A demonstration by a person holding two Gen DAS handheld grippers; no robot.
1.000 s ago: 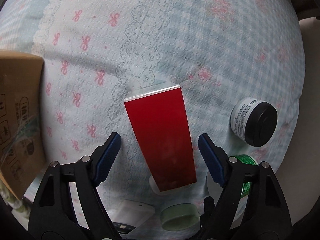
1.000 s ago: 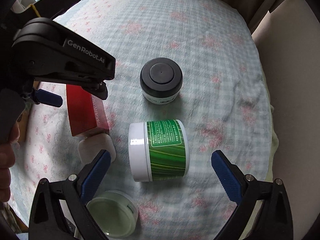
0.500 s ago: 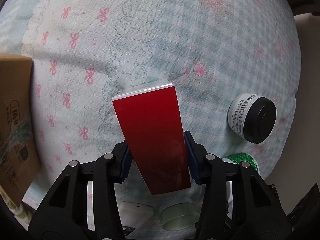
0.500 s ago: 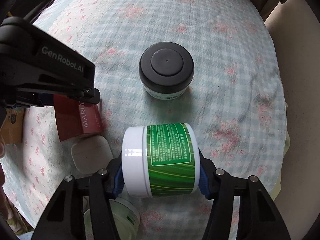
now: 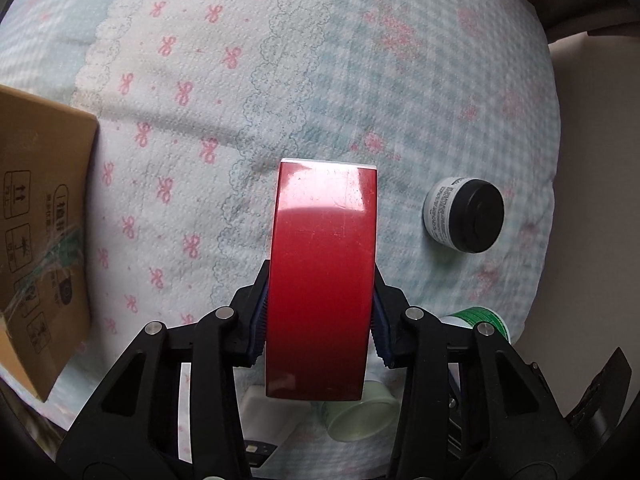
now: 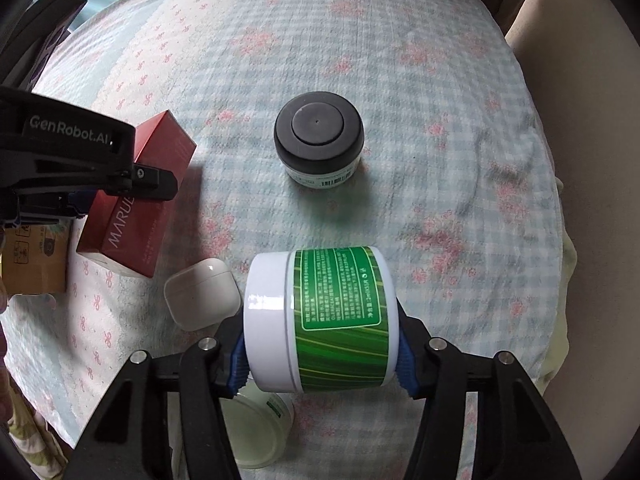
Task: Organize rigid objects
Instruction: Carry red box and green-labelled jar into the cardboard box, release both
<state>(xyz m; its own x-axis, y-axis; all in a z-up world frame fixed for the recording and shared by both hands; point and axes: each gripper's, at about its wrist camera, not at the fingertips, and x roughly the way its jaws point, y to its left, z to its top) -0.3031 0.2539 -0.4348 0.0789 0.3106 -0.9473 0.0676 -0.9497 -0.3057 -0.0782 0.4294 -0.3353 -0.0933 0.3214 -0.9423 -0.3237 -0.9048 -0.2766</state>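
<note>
My left gripper [image 5: 318,320] is shut on a glossy red box [image 5: 320,280], which it holds clear of the checked cloth [image 5: 360,80]. In the right wrist view the red box [image 6: 136,200] hangs tilted at the left, white lettering along its side. My right gripper [image 6: 320,360] is shut on a white jar with a green label [image 6: 332,320]. The jar lies on its side, and the blue pads press on its lid end and its base. In the left wrist view only part of the green jar [image 5: 480,318] shows at the lower right.
A black-lidded white jar [image 6: 319,140] stands upright on the cloth beyond the green jar. A white earbud case [image 6: 200,292] and a pale green tub [image 6: 256,428] lie near me. A cardboard box [image 5: 44,220] sits at the left. The cloth drops off at the right edge [image 6: 552,200].
Both grippers went from open to shut. The left took hold of the red box and raised it, straightening it. The right closed on the green jar.
</note>
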